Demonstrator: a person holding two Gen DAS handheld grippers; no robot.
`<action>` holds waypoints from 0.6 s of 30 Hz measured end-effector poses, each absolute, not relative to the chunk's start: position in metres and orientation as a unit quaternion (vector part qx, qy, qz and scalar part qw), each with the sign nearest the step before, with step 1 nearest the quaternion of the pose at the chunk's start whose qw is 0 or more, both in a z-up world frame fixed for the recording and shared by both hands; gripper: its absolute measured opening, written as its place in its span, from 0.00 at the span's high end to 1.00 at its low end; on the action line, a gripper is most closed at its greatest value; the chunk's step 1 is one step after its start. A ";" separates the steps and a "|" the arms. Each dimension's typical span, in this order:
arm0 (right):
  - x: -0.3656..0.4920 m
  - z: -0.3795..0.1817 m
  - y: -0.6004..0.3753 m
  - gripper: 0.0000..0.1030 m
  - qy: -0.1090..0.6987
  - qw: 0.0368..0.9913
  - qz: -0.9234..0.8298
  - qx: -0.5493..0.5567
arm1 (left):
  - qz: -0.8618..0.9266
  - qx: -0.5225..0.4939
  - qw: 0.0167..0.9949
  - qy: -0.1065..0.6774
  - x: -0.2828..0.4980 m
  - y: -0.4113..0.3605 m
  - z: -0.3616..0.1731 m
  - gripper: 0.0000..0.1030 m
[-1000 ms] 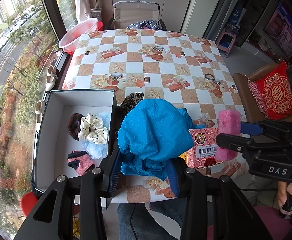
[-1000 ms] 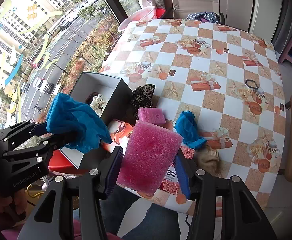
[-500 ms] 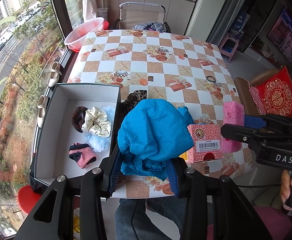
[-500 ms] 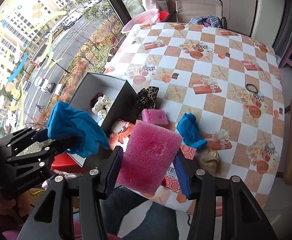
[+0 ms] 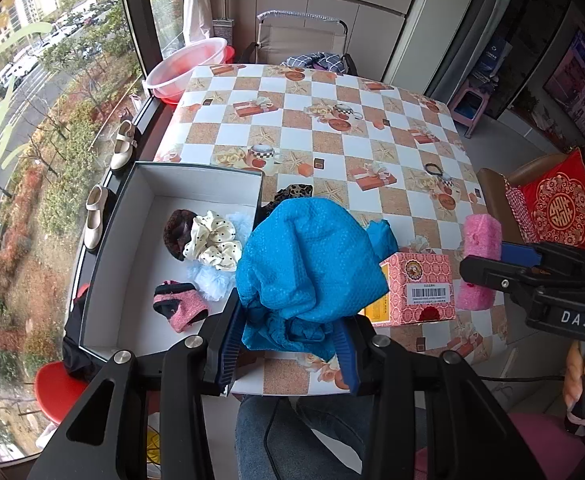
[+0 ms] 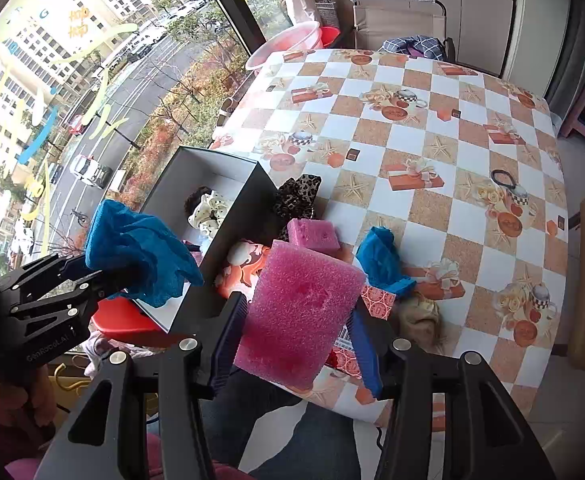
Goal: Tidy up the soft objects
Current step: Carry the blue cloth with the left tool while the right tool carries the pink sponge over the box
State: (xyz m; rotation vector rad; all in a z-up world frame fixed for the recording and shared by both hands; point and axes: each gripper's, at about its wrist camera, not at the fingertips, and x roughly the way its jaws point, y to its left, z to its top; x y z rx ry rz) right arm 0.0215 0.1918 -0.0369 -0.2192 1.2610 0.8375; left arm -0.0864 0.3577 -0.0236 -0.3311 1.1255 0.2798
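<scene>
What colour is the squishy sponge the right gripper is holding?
Pink. The sponge shows best in the right wrist view.

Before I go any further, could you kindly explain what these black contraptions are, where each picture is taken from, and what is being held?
There is no robot here: a person holds a hand-held grasping tool in each hand, each with a fisheye camera looking along its two fingers.

One picture is the left tool's view. The left tool is shut on a blue cloth.

The other is the right tool's view. The right tool is shut on a pink sponge.

On the checkered table stands an open box holding scrunchies. Beside it lie a patterned pink carton, a smaller pink sponge and another blue cloth.
</scene>
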 end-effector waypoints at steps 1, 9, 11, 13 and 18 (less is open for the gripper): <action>0.020 -0.037 0.195 0.49 0.570 0.721 0.380 -0.103 | 0.133 -0.157 0.823 0.530 -0.089 0.361 -0.024 0.57; 0.014 -0.037 0.222 0.49 0.568 0.721 0.382 -0.111 | 0.143 -0.174 0.818 0.529 -0.105 0.395 -0.032 0.57; 0.012 -0.036 0.233 0.49 0.567 0.720 0.383 -0.115 | 0.145 -0.176 0.817 0.530 -0.109 0.405 -0.032 0.57; 0.010 -0.034 0.246 0.49 0.567 0.717 0.388 -0.120 | 0.147 -0.179 0.816 0.530 -0.113 0.416 -0.032 0.57; 0.004 -0.038 0.279 0.49 0.568 0.711 0.395 -0.125 | 0.153 -0.185 0.813 0.531 -0.121 0.443 -0.036 0.57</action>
